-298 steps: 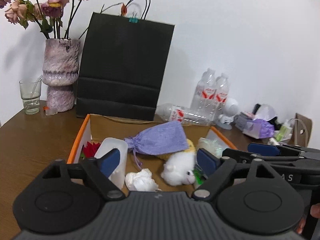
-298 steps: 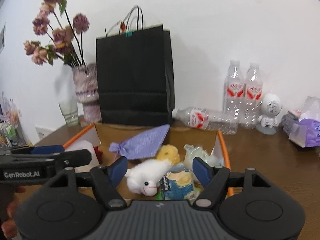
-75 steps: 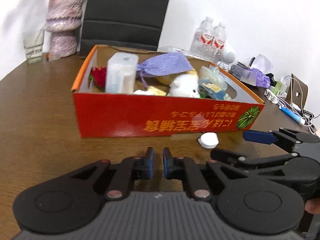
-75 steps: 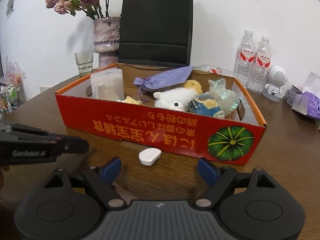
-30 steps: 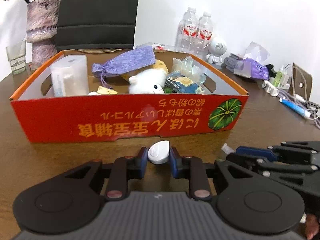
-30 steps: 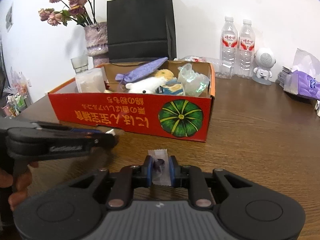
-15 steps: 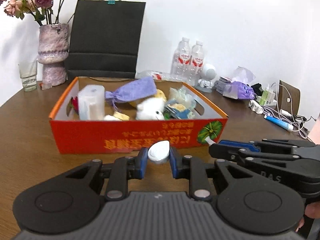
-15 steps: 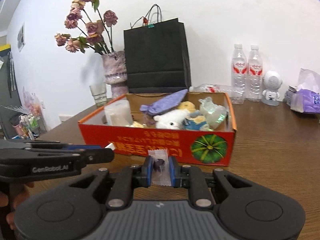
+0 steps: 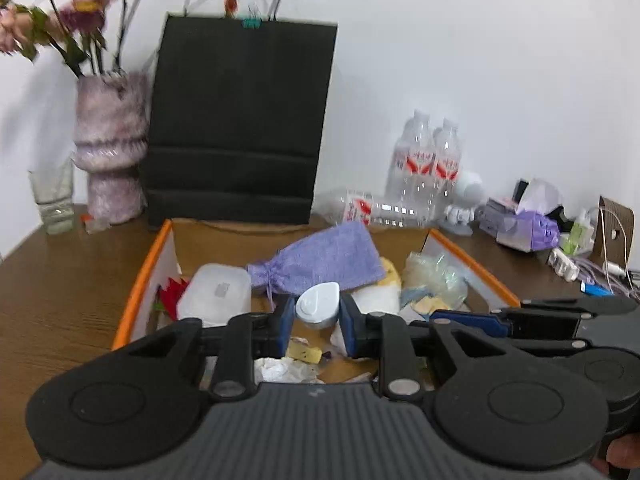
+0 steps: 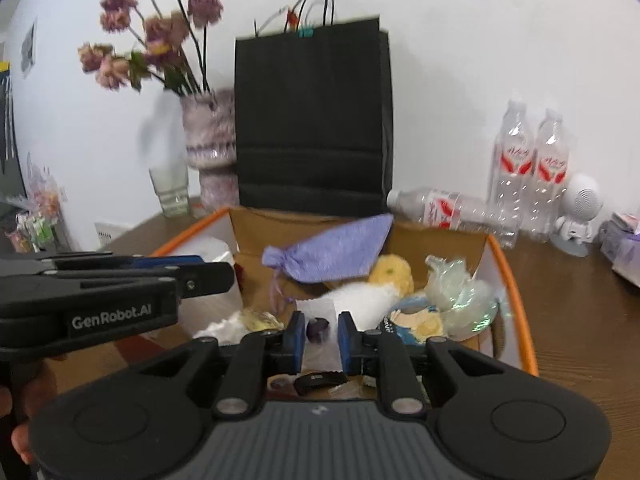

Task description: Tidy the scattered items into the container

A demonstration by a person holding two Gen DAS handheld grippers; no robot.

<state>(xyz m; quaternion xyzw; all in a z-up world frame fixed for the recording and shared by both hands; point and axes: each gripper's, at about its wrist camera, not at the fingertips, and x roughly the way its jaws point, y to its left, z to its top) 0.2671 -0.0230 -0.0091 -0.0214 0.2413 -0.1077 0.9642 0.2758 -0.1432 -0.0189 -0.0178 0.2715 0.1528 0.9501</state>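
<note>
The orange cardboard box [image 9: 142,284] lies under both grippers, holding a purple pouch [image 9: 320,260], a clear plastic tub [image 9: 218,294], a white plush and wrapped bits. My left gripper [image 9: 316,322] hangs over the box's near half. Its jaws are opening, and a white teardrop-shaped piece [image 9: 318,306] sits loose between the blue pads. My right gripper [image 10: 321,338] is just to its right, also above the box. Its pads still pinch a small clear packet [image 10: 318,328] with a dark lump inside while the jaws begin opening. Each gripper shows side-on in the other's view.
A black paper bag [image 9: 240,120] stands behind the box, with a flower vase [image 9: 110,148] and a glass [image 9: 54,200] to its left. Water bottles [image 9: 424,160], a small white figure, a tissue pack [image 9: 524,224] and cables crowd the table at back right.
Both grippers have risen and moved forward from in front of the box to above its inside. The left jaws have widened around the white piece.
</note>
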